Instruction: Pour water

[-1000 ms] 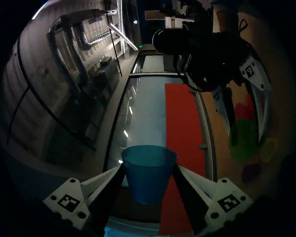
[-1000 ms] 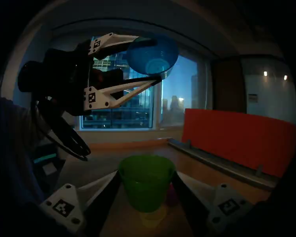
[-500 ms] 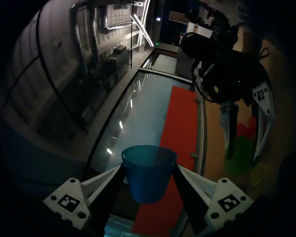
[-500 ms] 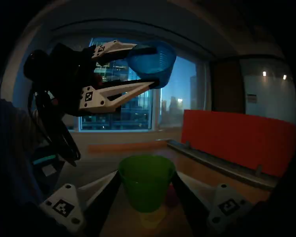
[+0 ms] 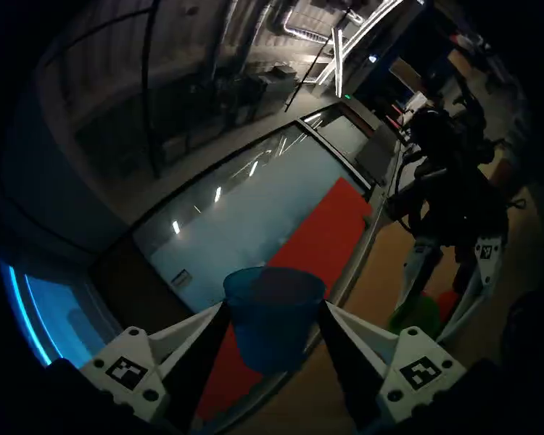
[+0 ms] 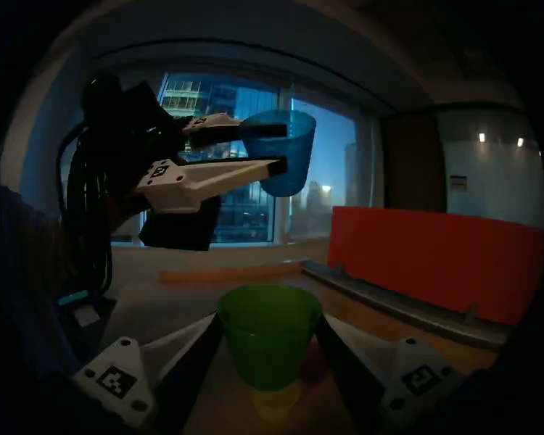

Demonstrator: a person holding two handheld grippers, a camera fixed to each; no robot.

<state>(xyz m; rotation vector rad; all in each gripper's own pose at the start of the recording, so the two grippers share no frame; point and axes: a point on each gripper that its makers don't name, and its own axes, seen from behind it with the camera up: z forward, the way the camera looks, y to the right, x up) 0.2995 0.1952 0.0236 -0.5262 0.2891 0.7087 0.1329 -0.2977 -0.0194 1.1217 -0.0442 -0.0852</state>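
A dim room at dusk lies behind everything: a tall window showing lit city buildings, and a red panel standing along the far edge of a wooden bench.

In the lower centre of the right gripper view, the right tool has its two fingers closed against the sides of a green cup. The cup is upright with its mouth open to the camera. In the upper centre of the same view, the left tool clamps a blue cup, which is held high, above and beyond the green one. It sits close to upright, tipped only a little. In the left gripper view the blue cup is at lower centre between that tool's fingers, and the green cup is small at lower right.

No stream of water shows between the cups, and they are well apart. The light is too poor to tell whether either cup holds water. Judging from the blue cup's near-upright pose and its height, no pouring is under way at this moment. If the water is in the blue cup, it has yet to be brought over the green rim and tipped.
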